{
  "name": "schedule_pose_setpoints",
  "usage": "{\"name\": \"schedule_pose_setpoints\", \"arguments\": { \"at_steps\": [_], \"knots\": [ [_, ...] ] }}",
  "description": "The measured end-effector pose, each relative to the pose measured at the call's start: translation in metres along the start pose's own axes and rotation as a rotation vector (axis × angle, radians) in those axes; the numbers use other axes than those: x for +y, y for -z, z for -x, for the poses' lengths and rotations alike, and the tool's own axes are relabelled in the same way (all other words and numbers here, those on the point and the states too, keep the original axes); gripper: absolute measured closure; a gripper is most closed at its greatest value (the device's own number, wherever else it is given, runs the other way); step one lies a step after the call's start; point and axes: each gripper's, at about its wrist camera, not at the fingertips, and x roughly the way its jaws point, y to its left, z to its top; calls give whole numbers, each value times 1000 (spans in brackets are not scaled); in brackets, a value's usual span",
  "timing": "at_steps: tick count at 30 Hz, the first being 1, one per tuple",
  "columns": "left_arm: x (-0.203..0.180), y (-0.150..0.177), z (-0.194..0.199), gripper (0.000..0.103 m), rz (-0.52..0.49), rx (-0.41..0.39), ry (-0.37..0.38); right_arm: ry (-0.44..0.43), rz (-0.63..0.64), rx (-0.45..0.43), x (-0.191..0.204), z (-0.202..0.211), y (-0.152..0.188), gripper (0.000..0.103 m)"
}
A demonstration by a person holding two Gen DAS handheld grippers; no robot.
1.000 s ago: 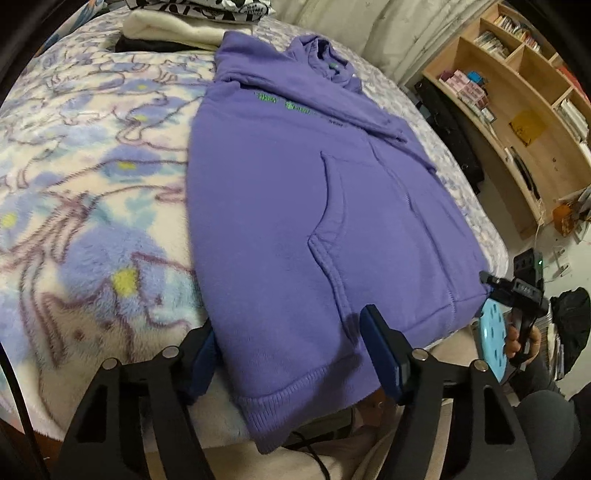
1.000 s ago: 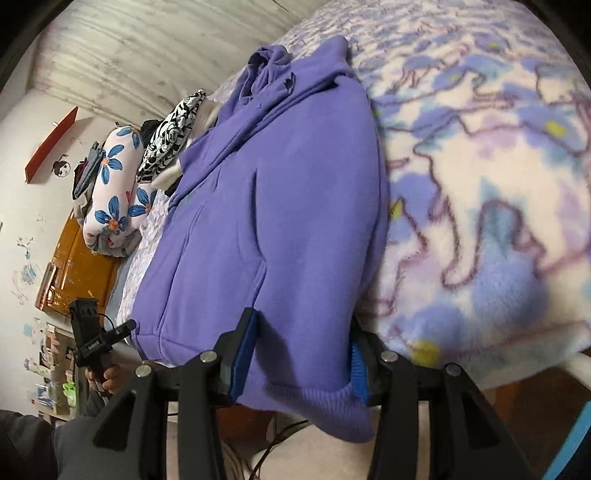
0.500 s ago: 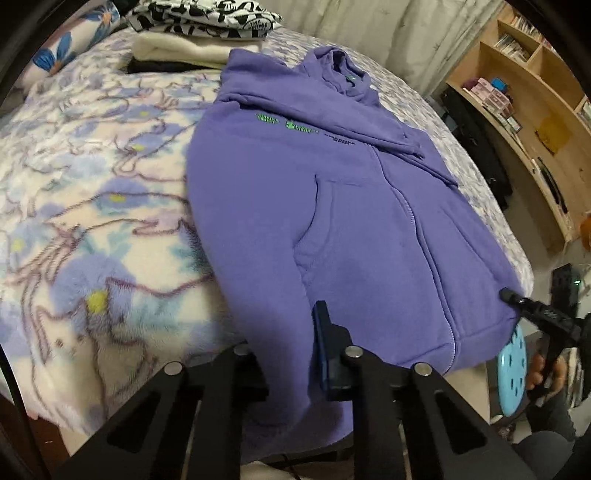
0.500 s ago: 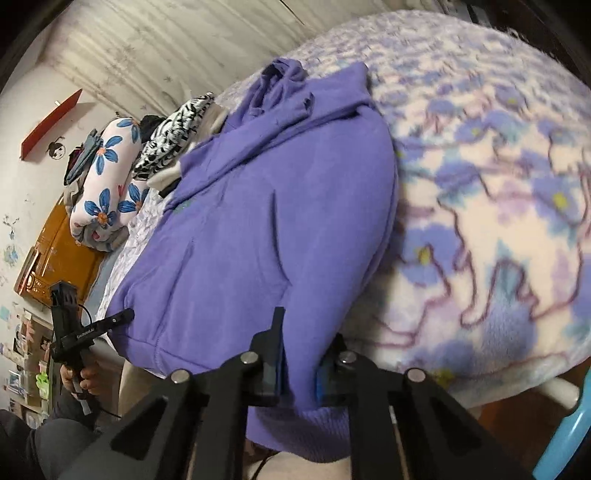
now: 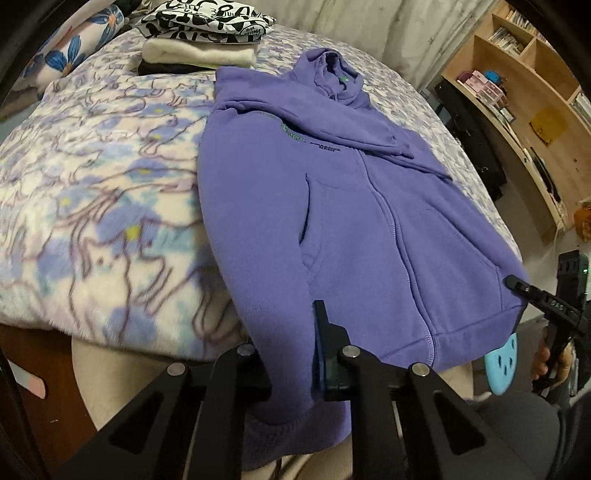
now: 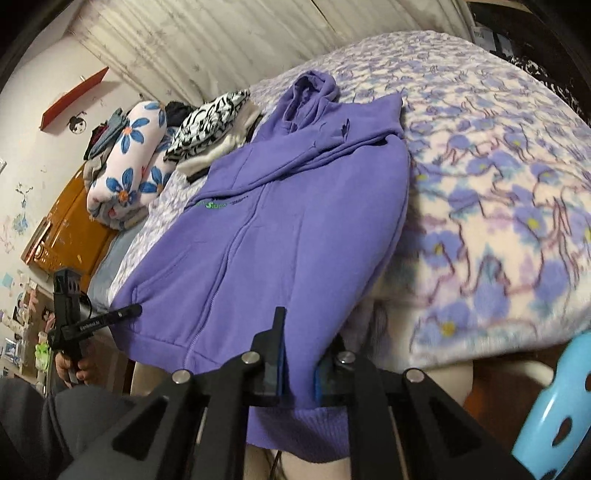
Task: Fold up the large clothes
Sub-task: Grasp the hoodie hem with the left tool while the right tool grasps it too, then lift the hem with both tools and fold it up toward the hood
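On the flowery fleece bed (image 5: 110,221), the soft purple zip hoodie (image 5: 369,221) lay flat. Both tools had just snapped closed: the left tool (image 5: 295,354) and right tool (image 6: 299,362) each pinched its bottom hem and lifted, ready to fold it up.

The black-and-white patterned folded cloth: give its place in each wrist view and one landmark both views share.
Left wrist view: the black-and-white patterned cloth lies at the top, left of centre, topping a folded pile on the bed.
Right wrist view: it sits upper left, between the flowered bundle and the purple hoodie.
Shared landmark: the hoodie's hood.
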Motion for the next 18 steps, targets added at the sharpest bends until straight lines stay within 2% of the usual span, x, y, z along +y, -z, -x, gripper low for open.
{"name": "schedule_pose_setpoints", "arguments": {
  "at_steps": [4, 9, 12, 18],
  "knots": [
    [8, -2, 4, 91, 52, 5, 61, -24, -52, -4, -3, 2, 1, 93],
    [18, -22, 8, 91, 117, -25, 148, -95, -160, -61, -11, -1, -22, 93],
    [28, -46, 10, 91, 174, -60, 222, -140, -232, -106, -19, -3, -42, 93],
    [34, -121, -8, 87, 179, -114, 261, -206, -320, -174, -34, -24, -112, 92]
  ]
}}
